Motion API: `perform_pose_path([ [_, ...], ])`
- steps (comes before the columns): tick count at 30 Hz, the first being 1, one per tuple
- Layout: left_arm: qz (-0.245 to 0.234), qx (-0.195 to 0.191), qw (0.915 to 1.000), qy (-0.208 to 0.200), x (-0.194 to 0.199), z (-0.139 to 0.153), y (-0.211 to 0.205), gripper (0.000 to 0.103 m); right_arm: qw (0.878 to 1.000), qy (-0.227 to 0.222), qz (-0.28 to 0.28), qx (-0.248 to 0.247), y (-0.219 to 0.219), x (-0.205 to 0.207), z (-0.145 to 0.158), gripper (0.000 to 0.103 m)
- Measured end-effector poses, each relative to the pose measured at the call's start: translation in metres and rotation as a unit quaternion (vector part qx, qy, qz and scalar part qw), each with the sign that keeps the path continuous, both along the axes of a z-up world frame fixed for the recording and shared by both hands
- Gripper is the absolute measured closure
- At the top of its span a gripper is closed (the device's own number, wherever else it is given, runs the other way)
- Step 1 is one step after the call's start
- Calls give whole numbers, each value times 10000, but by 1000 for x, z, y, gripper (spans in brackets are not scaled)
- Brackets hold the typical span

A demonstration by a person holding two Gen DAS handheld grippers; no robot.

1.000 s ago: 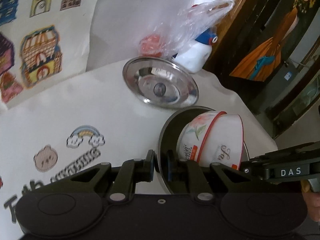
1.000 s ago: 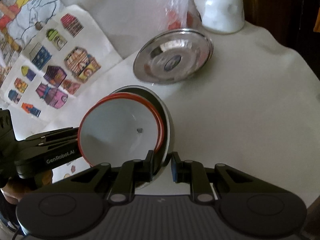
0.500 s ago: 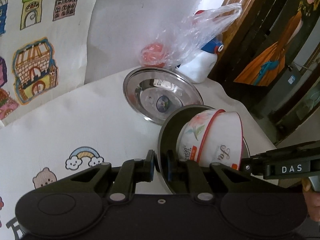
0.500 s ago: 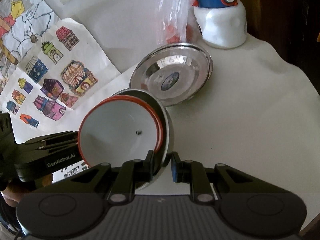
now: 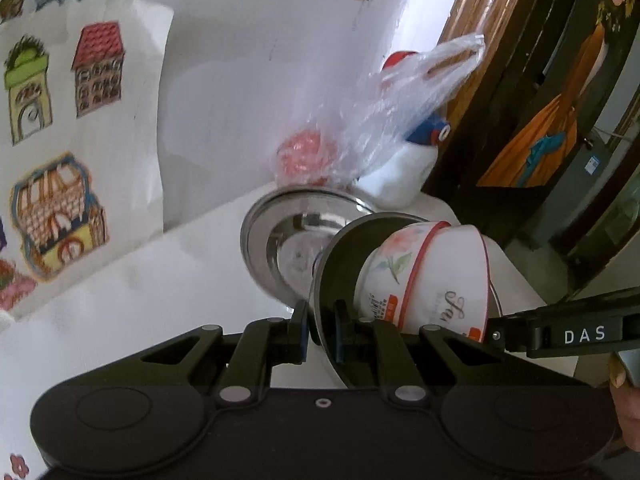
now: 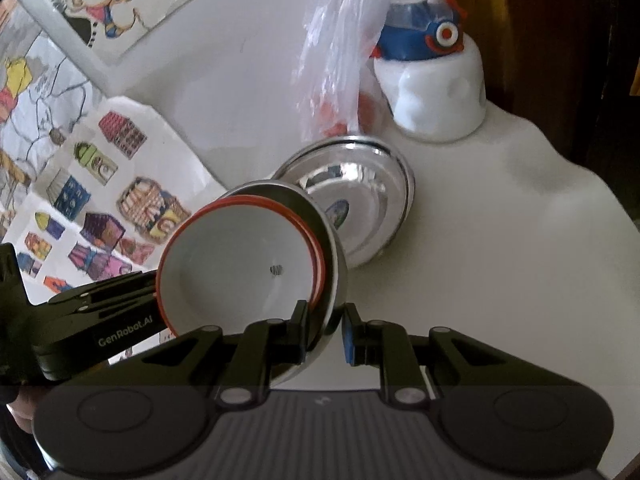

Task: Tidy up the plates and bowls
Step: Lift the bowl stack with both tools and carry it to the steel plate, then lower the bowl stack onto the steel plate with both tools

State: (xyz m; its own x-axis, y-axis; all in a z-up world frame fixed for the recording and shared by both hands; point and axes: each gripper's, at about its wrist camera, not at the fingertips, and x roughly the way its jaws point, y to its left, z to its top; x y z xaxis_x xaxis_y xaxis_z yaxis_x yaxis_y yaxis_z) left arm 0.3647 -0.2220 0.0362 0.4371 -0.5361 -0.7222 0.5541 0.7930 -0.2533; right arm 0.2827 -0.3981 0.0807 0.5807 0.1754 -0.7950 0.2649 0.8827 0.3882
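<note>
A steel plate (image 5: 340,272) is held tilted above the white table, with two nested white red-rimmed bowls (image 5: 432,276) on it. My left gripper (image 5: 322,332) is shut on the plate's near rim. From the right, a finger of the right gripper (image 5: 520,330) reaches the bowls' side. In the right wrist view the bowls (image 6: 240,264) open toward me. There my right gripper (image 6: 326,332) is shut across the plate's rim (image 6: 334,272) and the bowl wall. A second steel plate (image 6: 360,200) lies flat on the table just behind, partly covered by the held plate.
A clear plastic bag (image 5: 360,120) with red items and a white bottle with a blue cap (image 6: 436,92) stand behind the flat plate by the wall. The tablecloth (image 6: 500,260) drops off at the right edge. Dark wooden furniture (image 5: 520,100) stands to the right. Cartoon posters cover the wall.
Both grippers have carried the plate and bowls forward toward the back of the table. The held plate now overlaps the near edge of the flat steel plate. Neither grip has changed.
</note>
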Motion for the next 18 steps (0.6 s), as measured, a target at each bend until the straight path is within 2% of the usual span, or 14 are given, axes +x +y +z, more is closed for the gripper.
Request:
perform_pose_path([
  [7,172,-84,9998,50,23,-5,-8,91,9998,-114,-166,-19,-12,23,1,84],
  [18,450,-134,9985,289,63,-35,-21,90,9989,-248,-404,8,-29,57,-24,84],
])
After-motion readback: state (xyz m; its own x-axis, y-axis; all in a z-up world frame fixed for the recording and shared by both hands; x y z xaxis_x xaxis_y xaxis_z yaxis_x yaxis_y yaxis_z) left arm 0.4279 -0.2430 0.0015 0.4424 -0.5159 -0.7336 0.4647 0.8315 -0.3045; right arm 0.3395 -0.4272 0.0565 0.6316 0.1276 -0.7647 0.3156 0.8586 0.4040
